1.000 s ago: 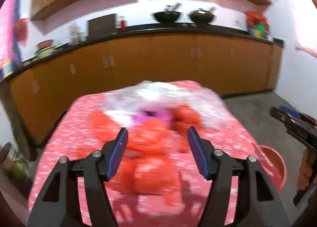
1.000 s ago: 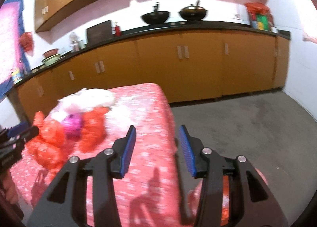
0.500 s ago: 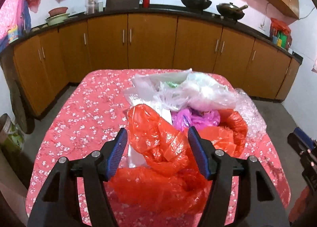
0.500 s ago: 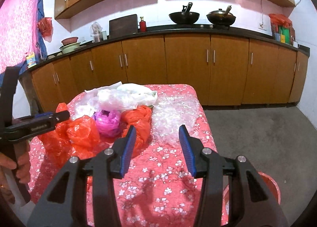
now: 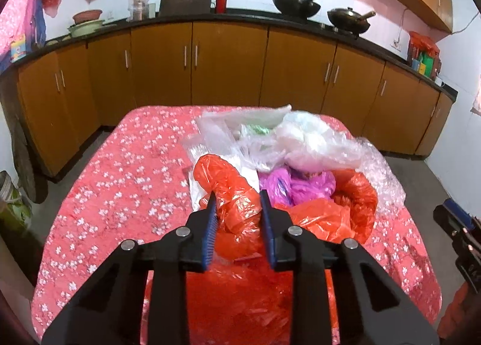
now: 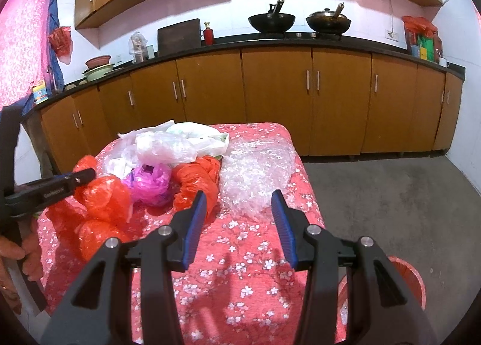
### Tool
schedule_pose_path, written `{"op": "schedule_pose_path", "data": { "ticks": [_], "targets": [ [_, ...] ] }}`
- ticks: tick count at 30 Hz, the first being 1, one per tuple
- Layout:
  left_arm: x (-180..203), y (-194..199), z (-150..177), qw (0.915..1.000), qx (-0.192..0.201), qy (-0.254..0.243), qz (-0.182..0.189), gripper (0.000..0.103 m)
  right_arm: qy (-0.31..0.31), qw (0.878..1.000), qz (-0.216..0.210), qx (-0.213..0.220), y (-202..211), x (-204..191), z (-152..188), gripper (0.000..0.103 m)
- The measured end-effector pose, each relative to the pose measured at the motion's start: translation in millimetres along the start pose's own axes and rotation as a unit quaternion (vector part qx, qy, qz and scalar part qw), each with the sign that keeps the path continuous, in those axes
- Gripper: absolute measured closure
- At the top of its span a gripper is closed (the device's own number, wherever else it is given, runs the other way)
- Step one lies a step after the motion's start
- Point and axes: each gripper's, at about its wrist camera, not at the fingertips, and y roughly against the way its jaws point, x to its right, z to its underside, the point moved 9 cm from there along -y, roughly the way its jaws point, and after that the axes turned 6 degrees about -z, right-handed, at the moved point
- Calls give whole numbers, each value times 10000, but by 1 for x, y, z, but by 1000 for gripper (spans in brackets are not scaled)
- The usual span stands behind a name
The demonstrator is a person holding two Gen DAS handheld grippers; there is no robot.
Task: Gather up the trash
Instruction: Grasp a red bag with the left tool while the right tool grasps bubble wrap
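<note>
A heap of plastic trash lies on the red flowered table [image 5: 126, 182]: red bags [image 5: 237, 212], a purple bag [image 5: 297, 185], white and clear bags [image 5: 288, 140] and bubble wrap [image 6: 255, 170]. My left gripper [image 5: 237, 215] has its jaws narrowed around a fold of the near red bag, which fills the gap between the blue pads. It also shows in the right wrist view [image 6: 81, 176] at the left, over the red bag [image 6: 102, 203]. My right gripper [image 6: 239, 215] is open and empty, just in front of the bubble wrap.
A red bin [image 6: 405, 278] stands on the floor at the table's right front corner. Brown cabinets [image 6: 276, 104] with a black counter run along the back wall. Grey floor [image 6: 390, 200] lies to the right of the table.
My left gripper has moved forward and down onto the near red bag, and its jaws have closed in on it. My right gripper has moved closer to the bubble wrap and stays open.
</note>
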Motion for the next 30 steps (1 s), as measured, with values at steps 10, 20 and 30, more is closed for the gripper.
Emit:
{"op": "schedule_pose_path", "data": {
  "ticks": [10, 20, 30],
  "targets": [
    [-26, 22, -35, 9982, 517, 205, -226, 77, -176, 9994, 266, -121, -40, 10, -10, 58],
    [-60, 17, -46, 9958, 665, 344, -525, 77, -526, 9947, 543, -696, -98, 28, -9, 43],
    [-73, 12, -41, 9956, 582, 441, -594, 77, -485, 9936, 380, -949, -109, 27, 0, 93]
  ]
}}
